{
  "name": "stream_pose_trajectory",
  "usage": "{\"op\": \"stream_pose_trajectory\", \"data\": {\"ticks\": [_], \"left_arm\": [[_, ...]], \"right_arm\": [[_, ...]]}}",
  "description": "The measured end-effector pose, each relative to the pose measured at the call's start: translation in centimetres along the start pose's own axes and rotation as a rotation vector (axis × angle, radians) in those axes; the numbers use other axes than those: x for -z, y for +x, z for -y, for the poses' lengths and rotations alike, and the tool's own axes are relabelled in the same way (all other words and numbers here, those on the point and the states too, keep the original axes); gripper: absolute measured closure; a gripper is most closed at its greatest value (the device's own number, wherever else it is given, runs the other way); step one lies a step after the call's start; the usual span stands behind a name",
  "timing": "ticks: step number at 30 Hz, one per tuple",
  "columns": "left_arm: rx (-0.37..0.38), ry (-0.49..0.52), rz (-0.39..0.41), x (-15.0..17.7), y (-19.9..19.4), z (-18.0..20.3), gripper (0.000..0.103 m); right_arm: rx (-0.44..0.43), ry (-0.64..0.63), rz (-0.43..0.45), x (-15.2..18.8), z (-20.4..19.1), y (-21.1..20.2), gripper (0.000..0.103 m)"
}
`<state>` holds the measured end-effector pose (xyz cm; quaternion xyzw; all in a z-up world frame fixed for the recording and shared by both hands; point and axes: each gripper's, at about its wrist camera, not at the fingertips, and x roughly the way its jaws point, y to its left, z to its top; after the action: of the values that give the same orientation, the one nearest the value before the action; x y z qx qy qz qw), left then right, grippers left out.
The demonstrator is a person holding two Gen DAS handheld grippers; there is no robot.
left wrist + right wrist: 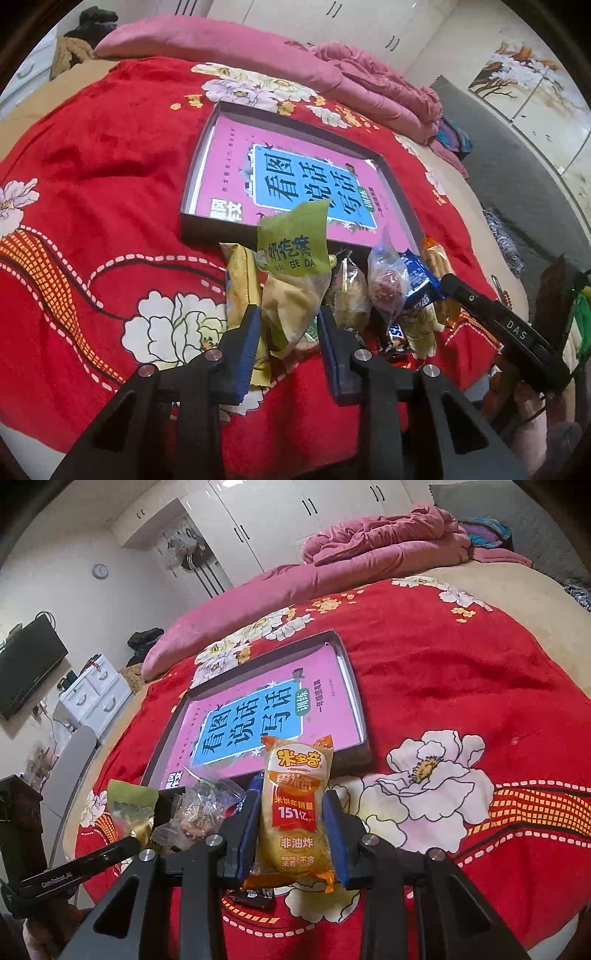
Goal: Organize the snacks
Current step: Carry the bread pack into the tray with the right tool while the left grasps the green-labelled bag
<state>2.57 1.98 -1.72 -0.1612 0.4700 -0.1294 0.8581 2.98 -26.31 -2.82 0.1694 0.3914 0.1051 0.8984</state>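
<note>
A shallow dark box (pixel 207 230) with a pink book in it lies on the red flowered blanket. In front of it sits a pile of snack packets (pixel 384 291). My left gripper (pixel 290 317) is shut on a green-topped clear packet (pixel 295 258), which stands upright between the blue pads. In the right wrist view my right gripper (pixel 293 805) is shut on an orange rice-cracker packet (pixel 295 805), held upright before the same box (pixel 360 701). The left gripper's black arm (pixel 77 867) shows at the lower left there, by the green packet (pixel 131 805).
A yellow packet (pixel 242 280), a blue wrapper (pixel 419 280) and clear bags lie in the pile. A rumpled pink quilt (pixel 354 77) runs along the bed's far side. White wardrobes (pixel 258 520) and a small drawer unit (pixel 94 698) stand beyond the bed.
</note>
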Motion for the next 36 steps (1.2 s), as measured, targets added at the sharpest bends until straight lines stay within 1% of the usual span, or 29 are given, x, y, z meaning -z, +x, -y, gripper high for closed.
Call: {"op": "stream_pose_trajectory", "data": {"ticks": [3,6,10,15,17,20,24,27,36], "left_arm": [[-0.003,-0.011,-0.017,-0.1,0.5,-0.3,0.071],[0.005,-0.006,0.002,-0.3,0.2,-0.2,0.071],[0.014,-0.001,0.022,-0.3,-0.3,-0.2,0.071],[0.024,-0.012,0.036,-0.5,-0.6,-0.6,0.072],[0.015,-0.015,0.033,-0.6,-0.4,-0.7,0.072],[0.014,-0.032,0.017,-0.7,0.1,-1.0,0.072],[0.014,-0.028,0.047,-1.3,-0.3,-1.1,0.072],[0.01,-0.035,0.046,-1.6,0.1,-1.4,0.072],[0.013,-0.052,0.087,-3.0,0.2,-1.9,0.074]], "right_arm": [[0.031,0.012,-0.035,0.2,0.4,0.8,0.068],[0.043,0.011,-0.047,0.2,0.5,1.2,0.068],[0.029,0.009,-0.004,0.0,0.3,0.4,0.068],[0.043,0.033,0.037,-0.4,1.0,-0.4,0.068],[0.035,0.046,0.032,-0.5,1.3,-0.3,0.068],[0.057,0.055,0.003,-0.4,1.5,0.3,0.068],[0.062,0.029,0.062,-0.8,1.0,-0.7,0.068],[0.076,0.014,0.099,-1.2,0.9,-1.3,0.068],[0.06,0.017,0.146,-2.6,1.0,-1.2,0.068]]}}
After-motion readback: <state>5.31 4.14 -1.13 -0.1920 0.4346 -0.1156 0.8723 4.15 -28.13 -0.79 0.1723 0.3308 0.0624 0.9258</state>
